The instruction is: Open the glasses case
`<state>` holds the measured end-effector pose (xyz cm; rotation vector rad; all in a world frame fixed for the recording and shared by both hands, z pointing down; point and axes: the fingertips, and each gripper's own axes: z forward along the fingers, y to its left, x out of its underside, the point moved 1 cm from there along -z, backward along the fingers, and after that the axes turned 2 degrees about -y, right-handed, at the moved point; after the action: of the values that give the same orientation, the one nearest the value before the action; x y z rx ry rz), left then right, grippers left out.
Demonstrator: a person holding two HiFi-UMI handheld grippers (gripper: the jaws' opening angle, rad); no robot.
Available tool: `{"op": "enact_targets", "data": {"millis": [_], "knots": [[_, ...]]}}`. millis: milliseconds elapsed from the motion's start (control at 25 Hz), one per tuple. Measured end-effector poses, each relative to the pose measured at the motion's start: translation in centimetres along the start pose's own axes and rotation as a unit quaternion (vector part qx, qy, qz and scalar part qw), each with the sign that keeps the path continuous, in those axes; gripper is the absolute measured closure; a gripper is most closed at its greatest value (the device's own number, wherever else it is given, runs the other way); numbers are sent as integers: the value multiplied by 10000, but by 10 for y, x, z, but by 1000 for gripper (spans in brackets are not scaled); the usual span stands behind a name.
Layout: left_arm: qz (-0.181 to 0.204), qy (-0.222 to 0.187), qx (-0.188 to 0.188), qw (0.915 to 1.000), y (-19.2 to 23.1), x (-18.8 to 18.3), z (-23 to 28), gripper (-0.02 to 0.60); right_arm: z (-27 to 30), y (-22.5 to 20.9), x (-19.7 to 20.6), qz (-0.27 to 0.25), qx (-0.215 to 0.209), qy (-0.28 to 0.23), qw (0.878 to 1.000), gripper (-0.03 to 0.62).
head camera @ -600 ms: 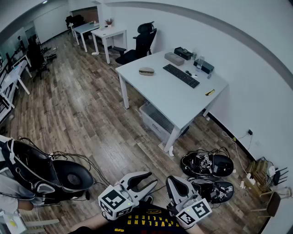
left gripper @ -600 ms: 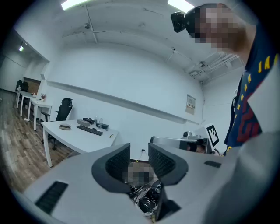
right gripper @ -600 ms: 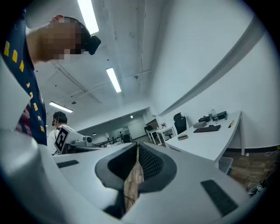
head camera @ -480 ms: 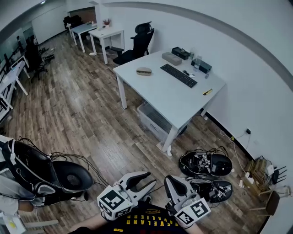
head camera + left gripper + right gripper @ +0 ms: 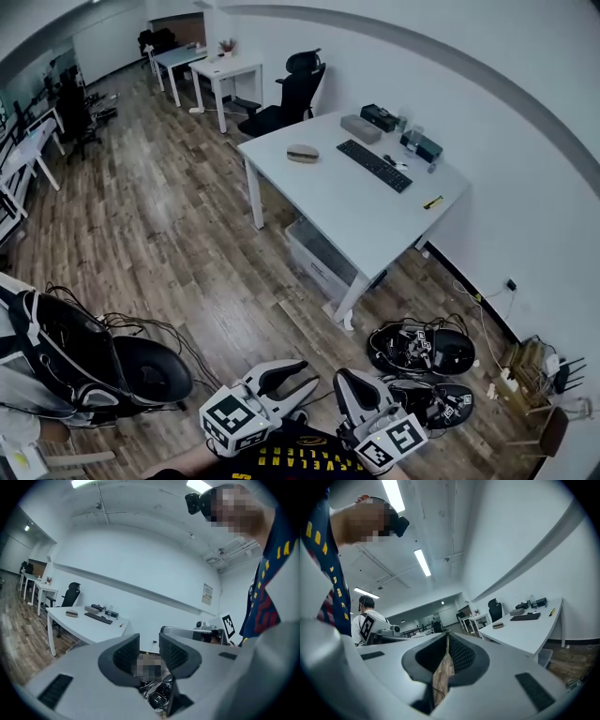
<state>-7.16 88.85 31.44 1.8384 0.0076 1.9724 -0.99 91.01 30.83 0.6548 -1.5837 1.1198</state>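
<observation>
The case (image 5: 302, 153) lies near the desk's (image 5: 375, 220) far-left corner. The left gripper's (image 5: 304, 375) jaws are spread and empty. The right gripper's (image 5: 345, 378) are pressed together.

There are two grippers, a left gripper (image 5: 309, 371) and a right gripper (image 5: 347, 378), one white desk (image 5: 375, 211) bearing one keyboard (image 5: 373, 165), one glasses case (image 5: 302, 153) and one yellow pen (image 5: 431, 202), one black office chair (image 5: 291, 94), two smaller white tables (image 5: 230, 67) farther back, and one clear bin (image 5: 319, 255) under the desk.
</observation>
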Motion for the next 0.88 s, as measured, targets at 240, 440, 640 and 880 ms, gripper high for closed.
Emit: {"op": "enact_targets", "data": {"millis": [240, 440, 640, 880], "knots": [[-135, 20, -3, 9999, 44, -9, 5, 442, 45, -8, 3, -17, -81, 148, 9999, 563], [-293, -72, 63, 9995, 96, -28, 12, 442, 98, -22, 0, -38, -20, 258, 9997, 563], [-419, -194, 144, 9988, 154, -47, 11, 442, 149, -37, -3, 2, 296, 387, 9988, 563], [-69, -146, 191, 9997, 214, -52, 7, 442, 209, -43, -2, -135, 431, 608, 9971, 563]]}}
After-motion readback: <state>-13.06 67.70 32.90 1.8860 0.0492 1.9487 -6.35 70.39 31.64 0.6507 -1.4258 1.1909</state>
